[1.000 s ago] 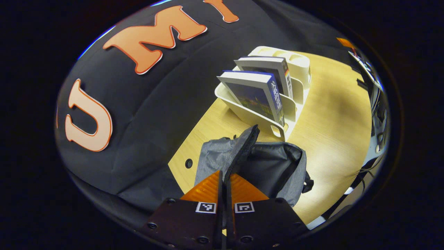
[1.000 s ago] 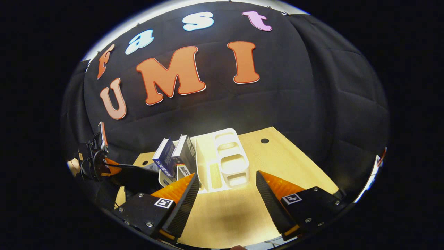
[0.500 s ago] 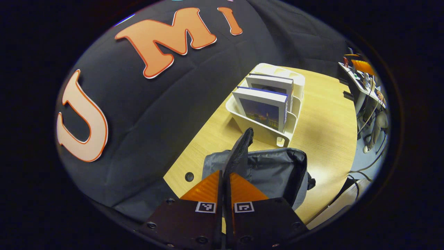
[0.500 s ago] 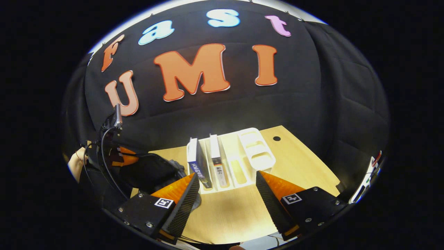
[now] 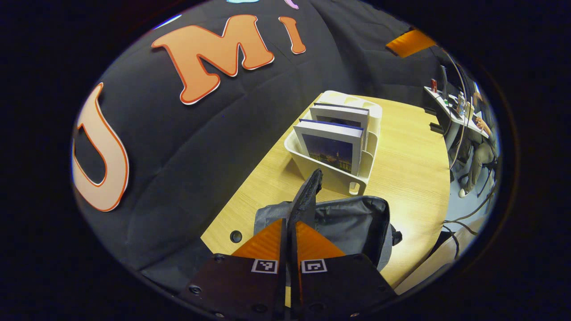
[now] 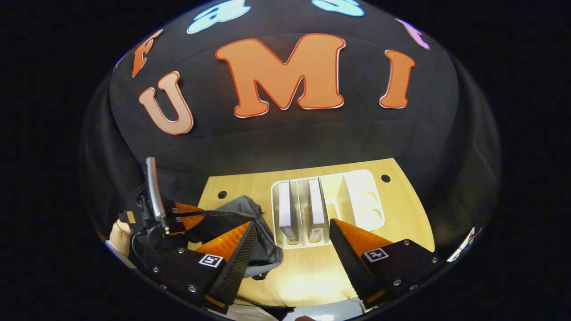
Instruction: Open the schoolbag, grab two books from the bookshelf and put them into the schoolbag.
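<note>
In the left gripper view my left gripper (image 5: 289, 222) is shut on the raised dark flap (image 5: 307, 196) of the grey schoolbag (image 5: 352, 223), holding its mouth open. Beyond the bag a white bookshelf (image 5: 357, 178) holds two upright books, the nearer one (image 5: 332, 145) and the one behind it (image 5: 342, 117). In the right gripper view my right gripper (image 6: 292, 243) is open, high above the table's front edge, facing the two books (image 6: 285, 214) (image 6: 316, 213) in the bookshelf (image 6: 362, 200). To their left the schoolbag (image 6: 250, 218) lies held by the left gripper (image 6: 180, 213).
Bag and shelf stand on a wooden table (image 5: 415, 151) with round cable holes (image 6: 386, 178) near the wall. A hand (image 6: 118, 232) holds the left gripper. Beyond the table's right end is a desk with a seated person (image 5: 479, 151).
The right gripper has swung left and risen, so the books moved from its left side to between its fingers, seen from above. The left gripper keeps its hold on the flap.
</note>
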Demonstrator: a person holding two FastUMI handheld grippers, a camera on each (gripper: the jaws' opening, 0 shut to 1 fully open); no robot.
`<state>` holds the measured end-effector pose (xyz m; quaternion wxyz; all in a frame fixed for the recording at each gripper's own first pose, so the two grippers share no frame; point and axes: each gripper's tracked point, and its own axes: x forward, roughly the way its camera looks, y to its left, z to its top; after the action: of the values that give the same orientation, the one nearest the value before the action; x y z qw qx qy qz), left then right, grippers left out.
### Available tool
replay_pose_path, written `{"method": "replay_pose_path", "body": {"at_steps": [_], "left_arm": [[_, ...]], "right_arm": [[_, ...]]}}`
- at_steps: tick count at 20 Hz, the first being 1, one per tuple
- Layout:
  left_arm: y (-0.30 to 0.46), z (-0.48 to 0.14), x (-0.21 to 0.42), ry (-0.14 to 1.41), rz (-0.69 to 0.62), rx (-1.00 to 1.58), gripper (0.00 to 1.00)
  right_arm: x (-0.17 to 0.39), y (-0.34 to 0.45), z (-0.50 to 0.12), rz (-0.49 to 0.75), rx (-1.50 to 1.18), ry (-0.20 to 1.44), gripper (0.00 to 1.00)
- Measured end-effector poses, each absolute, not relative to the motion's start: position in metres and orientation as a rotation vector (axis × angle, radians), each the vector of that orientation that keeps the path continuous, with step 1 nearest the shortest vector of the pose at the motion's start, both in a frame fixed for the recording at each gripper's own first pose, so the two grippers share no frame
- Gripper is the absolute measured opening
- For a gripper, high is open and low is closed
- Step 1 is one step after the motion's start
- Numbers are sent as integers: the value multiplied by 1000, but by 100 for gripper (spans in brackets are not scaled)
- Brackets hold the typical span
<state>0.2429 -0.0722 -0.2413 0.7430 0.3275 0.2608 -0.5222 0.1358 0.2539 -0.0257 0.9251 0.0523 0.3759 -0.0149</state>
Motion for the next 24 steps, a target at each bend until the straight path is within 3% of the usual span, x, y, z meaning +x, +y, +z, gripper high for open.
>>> {"method": "replay_pose_path", "body": {"at_steps": [10, 20, 24], "left_arm": [[-74, -244, 249, 606, -1159, 664, 5], [-66, -246, 251, 595, -1166, 658, 5], [-67, -248, 253, 606, -1160, 660, 5]], "right_arm": [[229, 277, -139, -8, 16, 1179, 99], [258, 277, -210, -31, 10, 1329, 99], [258, 280, -234, -33, 6, 1372, 84]]}}
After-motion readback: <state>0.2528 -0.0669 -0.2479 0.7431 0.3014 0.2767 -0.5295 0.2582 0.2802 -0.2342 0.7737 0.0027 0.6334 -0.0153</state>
